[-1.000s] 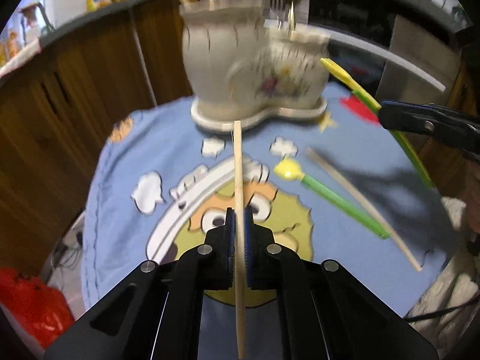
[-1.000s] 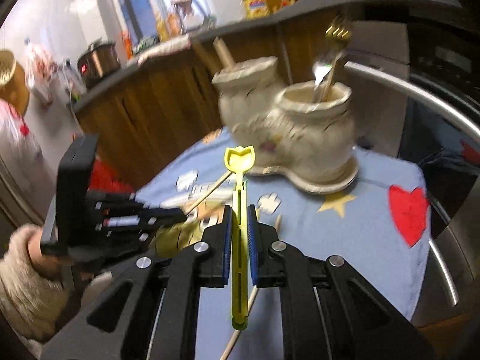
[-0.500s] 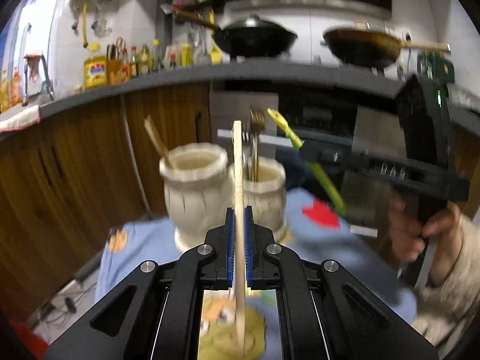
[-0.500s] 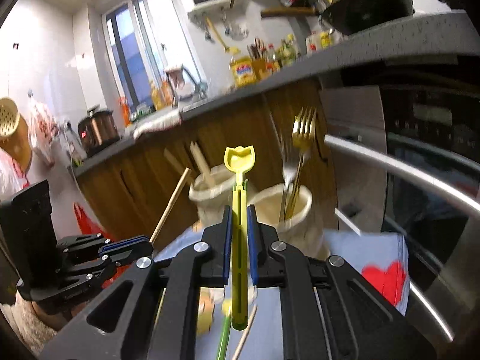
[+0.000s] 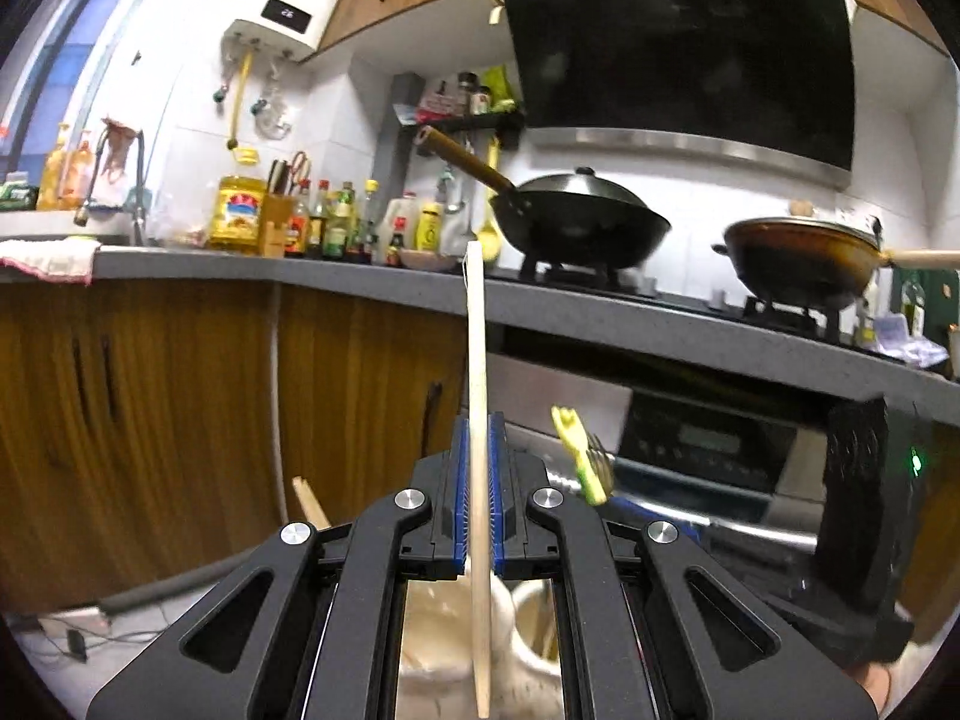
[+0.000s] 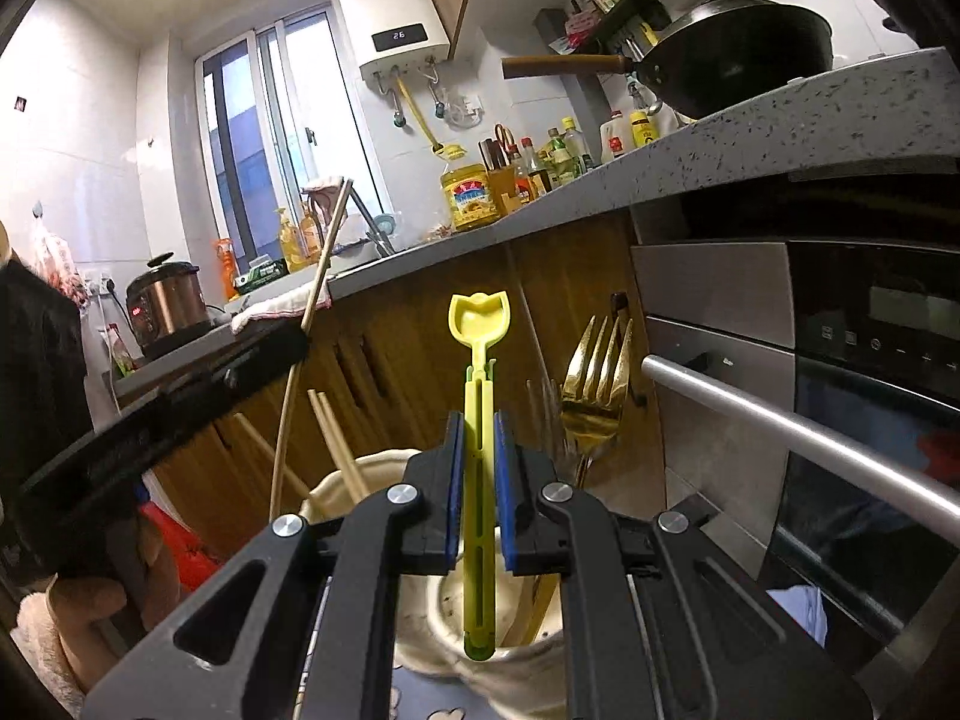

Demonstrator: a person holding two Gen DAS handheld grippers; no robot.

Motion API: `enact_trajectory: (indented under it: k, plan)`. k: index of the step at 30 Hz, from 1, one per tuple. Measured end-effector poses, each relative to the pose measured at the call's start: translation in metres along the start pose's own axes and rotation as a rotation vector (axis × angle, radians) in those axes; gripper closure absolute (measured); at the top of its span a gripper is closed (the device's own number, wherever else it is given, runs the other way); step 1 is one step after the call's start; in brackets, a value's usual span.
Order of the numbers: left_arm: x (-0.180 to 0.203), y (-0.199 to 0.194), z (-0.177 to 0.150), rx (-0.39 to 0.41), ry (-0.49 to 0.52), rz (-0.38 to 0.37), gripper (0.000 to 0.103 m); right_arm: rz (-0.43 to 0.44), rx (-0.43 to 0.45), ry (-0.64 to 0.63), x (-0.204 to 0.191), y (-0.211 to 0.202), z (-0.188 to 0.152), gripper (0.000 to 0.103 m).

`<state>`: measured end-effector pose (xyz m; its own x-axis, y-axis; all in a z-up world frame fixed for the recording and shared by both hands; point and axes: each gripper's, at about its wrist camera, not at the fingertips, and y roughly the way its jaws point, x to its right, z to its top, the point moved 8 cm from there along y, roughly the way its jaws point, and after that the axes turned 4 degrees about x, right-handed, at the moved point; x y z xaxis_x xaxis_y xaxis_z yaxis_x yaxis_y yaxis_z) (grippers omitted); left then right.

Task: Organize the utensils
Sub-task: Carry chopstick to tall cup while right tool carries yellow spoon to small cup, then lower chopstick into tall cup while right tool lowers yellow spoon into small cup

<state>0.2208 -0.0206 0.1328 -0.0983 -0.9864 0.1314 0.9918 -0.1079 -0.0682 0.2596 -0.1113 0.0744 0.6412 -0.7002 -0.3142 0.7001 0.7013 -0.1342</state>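
Note:
My left gripper (image 5: 478, 456) is shut on a wooden chopstick (image 5: 477, 360) that stands upright between its blue pads. Just below it sits the cream ceramic twin-pot holder (image 5: 444, 630). My right gripper (image 6: 478, 450) is shut on a yellow-green plastic utensil (image 6: 480, 372) with a tulip-shaped head, held upright. Its lower end hangs at the mouth of the holder's right pot (image 6: 432, 618). A gold fork (image 6: 597, 384) stands in that pot, and several chopsticks (image 6: 336, 444) lean in the left pot. The right wrist view shows the left gripper (image 6: 180, 396) at the left with its chopstick (image 6: 315, 294).
A grey kitchen counter (image 5: 360, 282) with bottles and two woks (image 5: 588, 228) runs behind, above wooden cabinet doors (image 5: 180, 408). An oven with a steel handle bar (image 6: 780, 420) stands close on the right. Blue printed cloth (image 6: 420, 702) lies under the holder.
Both grippers have risen from the blue cloth and tipped up to nearly level, carrying the chopstick and the yellow-green utensil. The holder has gone from ahead to just beneath them.

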Motion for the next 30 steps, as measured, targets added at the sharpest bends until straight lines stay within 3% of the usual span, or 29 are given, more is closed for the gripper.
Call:
enact_trajectory:
  k: [7, 16, 23, 30]
  plan:
    - [-0.002, 0.018, 0.002, 0.075, 0.07, 0.084, 0.096, -0.003, -0.007, -0.013, 0.007, 0.016, -0.008, 0.093]
    - [0.015, 0.006, -0.01, 0.116, 0.184, 0.08, 0.096, 0.016, -0.042, -0.062, 0.002, 0.015, -0.031, 0.093]
    - [0.001, -0.007, -0.03, 0.073, 0.096, 0.057, 0.096, 0.018, -0.057, -0.055, 0.005, 0.004, -0.039, 0.093]
    - [-0.005, -0.014, -0.047, 0.023, 0.071, 0.033, 0.096, 0.012, -0.061, -0.068, 0.005, -0.007, -0.043, 0.093]
